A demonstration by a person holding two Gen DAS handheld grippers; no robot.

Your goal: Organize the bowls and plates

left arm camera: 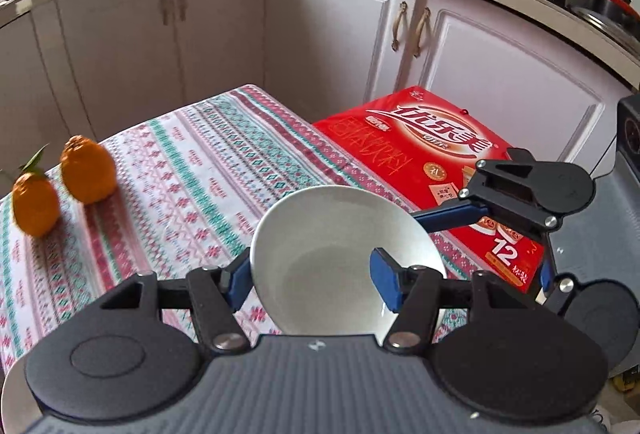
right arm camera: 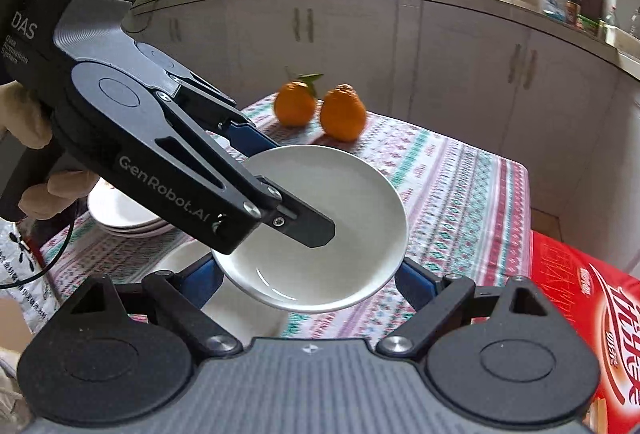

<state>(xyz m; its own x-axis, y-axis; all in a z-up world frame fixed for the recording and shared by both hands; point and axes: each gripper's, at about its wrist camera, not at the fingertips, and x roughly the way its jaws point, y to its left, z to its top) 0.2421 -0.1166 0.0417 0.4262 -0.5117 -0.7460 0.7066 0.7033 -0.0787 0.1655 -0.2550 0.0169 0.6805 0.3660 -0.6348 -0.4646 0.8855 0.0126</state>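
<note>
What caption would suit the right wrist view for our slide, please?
Left claw shut on a white plate, raised above the patterned tablecloth before two oranges.

stack of plates (right arm camera: 120,218): mostly hidden by left gripper (right arm camera: 280,190) | red box (right arm camera: 592,314): cut off

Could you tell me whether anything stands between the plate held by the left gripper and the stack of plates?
Nothing visible does. The white plate, held in the left gripper, hangs near the plate stack; the oranges sit farther back. The gripper hides part of the stack.
</note>
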